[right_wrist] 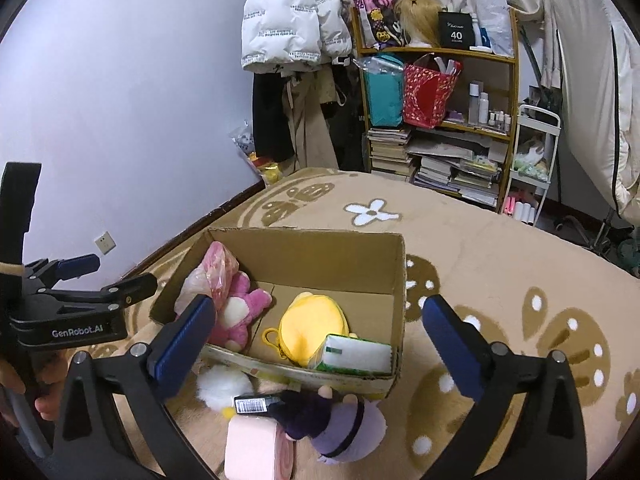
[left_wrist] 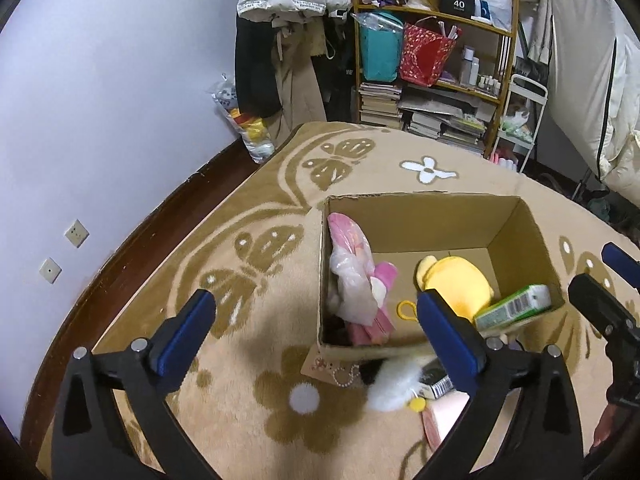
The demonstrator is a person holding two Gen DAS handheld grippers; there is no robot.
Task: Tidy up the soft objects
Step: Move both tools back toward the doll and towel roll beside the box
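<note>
Right tongs (right_wrist: 318,350): standing wide open, gripping nothing, hovering over the carpet. Purple plush (right_wrist: 344,428): lying loose just below them, outside the cardboard box (right_wrist: 304,256), long axis slanting toward it. Left tongs (left_wrist: 316,340): gaping empty, sitting farther leftward.

At the top of my frame stands a shelf (right_wrist: 436,56) with a teal bag (right_wrist: 385,94), red bag (right_wrist: 426,96) and book stacks (right_wrist: 390,150); a white jacket (right_wrist: 292,20) hangs left of it.
</note>
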